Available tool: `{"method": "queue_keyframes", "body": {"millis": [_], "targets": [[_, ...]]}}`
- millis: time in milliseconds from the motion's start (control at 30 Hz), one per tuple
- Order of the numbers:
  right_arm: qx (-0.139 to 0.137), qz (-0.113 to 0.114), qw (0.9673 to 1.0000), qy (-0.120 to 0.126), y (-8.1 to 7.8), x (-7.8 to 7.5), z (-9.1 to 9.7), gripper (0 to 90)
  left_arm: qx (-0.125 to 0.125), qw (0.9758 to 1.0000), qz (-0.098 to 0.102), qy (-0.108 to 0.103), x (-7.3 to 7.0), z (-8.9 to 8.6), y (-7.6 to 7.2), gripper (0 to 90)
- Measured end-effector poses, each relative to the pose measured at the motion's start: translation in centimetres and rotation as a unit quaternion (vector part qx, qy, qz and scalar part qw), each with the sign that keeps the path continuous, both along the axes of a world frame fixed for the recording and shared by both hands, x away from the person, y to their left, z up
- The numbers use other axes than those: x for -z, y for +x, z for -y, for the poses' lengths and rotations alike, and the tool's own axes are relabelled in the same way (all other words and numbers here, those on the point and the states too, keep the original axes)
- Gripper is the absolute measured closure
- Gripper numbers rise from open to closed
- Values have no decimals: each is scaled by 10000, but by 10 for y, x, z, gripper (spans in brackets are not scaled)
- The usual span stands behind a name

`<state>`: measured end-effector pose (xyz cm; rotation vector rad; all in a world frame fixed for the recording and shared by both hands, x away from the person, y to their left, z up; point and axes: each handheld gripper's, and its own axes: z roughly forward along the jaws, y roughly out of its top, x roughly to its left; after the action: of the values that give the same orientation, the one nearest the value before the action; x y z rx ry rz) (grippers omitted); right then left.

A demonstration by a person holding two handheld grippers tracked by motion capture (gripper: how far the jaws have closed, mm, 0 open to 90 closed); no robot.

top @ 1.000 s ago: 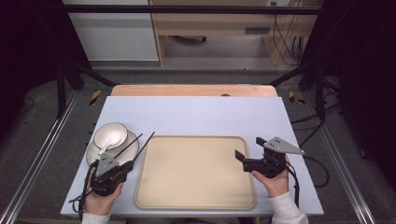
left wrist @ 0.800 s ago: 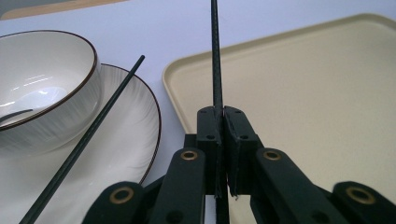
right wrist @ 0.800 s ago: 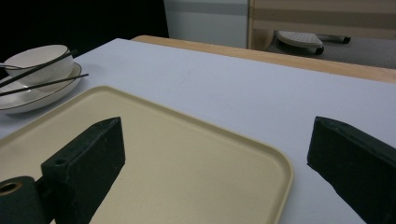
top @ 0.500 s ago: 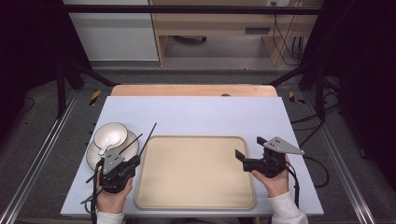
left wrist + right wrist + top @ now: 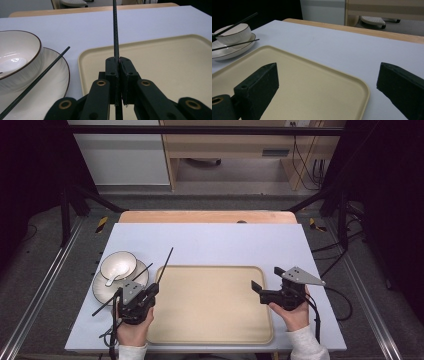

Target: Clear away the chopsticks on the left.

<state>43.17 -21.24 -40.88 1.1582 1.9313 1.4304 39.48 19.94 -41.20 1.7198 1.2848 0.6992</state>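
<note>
Left gripper [image 5: 150, 292] jaws clamped tight on one chopstick [image 5: 165, 263], lifted above tray's [image 5: 210, 332] left edge. Second chopstick [image 5: 122, 287] rests across plate [image 5: 100, 292], beside bowl [image 5: 118, 265]. Right gripper [image 5: 257, 291] jaws wide open, empty, over tray. Step: carrying chopstick. Next, likely: lower onto tray, release.

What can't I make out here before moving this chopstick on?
- Held chopstick: left gripper view, far tip cut off by the top edge; near end hidden between the left gripper fingers.
- Second chopstick: lower end cut off at the bottom-left corner.
- Bowl contents: high view, too small to tell.
</note>
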Motion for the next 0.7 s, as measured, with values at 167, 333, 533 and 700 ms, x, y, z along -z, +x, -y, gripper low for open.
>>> {"method": "queue_keyframes", "body": {"millis": [167,333,533,700], "targets": [[-13,-18,10000,-6,0,1,-1,44,-205,9997,-2,-138,8,-1,-4,854],[-33,-39,10000,-22,1,1,-2,44,-387,9988,-10,-290,22,-3,-8,854],[-31,-51,10000,-23,1,2,-2,44,-558,9977,-37,-393,40,-4,-13,854],[-46,-69,9999,-81,2,3,-2,44,-595,9974,-76,-397,49,-2,-13,854]]}}
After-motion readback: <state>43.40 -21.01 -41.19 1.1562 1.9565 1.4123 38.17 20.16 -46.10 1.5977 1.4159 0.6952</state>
